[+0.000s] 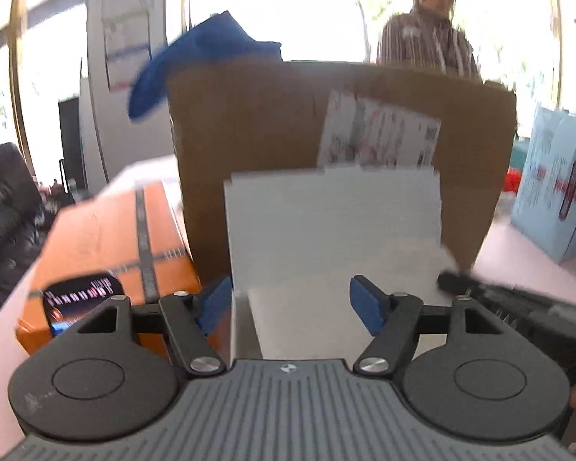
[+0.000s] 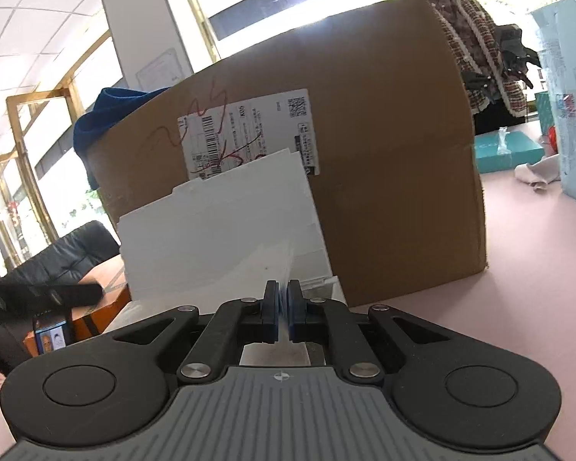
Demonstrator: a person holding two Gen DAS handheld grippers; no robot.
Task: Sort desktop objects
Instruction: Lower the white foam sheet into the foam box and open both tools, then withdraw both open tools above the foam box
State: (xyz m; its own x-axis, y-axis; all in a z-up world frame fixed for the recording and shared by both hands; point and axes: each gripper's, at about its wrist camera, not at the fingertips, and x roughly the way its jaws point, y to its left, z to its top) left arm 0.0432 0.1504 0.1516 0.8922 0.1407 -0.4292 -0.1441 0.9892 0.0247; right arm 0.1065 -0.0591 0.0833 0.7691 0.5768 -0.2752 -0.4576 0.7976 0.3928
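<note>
The right gripper has its blue pads pressed almost together on the near edge of a thin stack of white paper sheets, which fans away from the fingers toward 11 o'clock in the right wrist view. The sheets lie in front of a stepped white foam block, and that block stands against the labelled face of a large brown cardboard box at 12 o'clock.

The left gripper has its fingers spread wide with nothing between them. In its view the white foam block sits straight ahead at 12 o'clock, and its lower part reaches into the gap between the two blue pads without clearly touching either; motion blur makes contact hard to judge. The right gripper's dark body comes in at 3 o'clock, with its tip at the block's lower right corner.

An orange box lies at 9 o'clock of the left gripper, just beside the cardboard box, with a small dark card on its near end. A blue cloth hangs over the cardboard box's top left corner. A pale blue carton stands at 2 o'clock on the pink table. A person in a patterned jacket stands behind the box.
</note>
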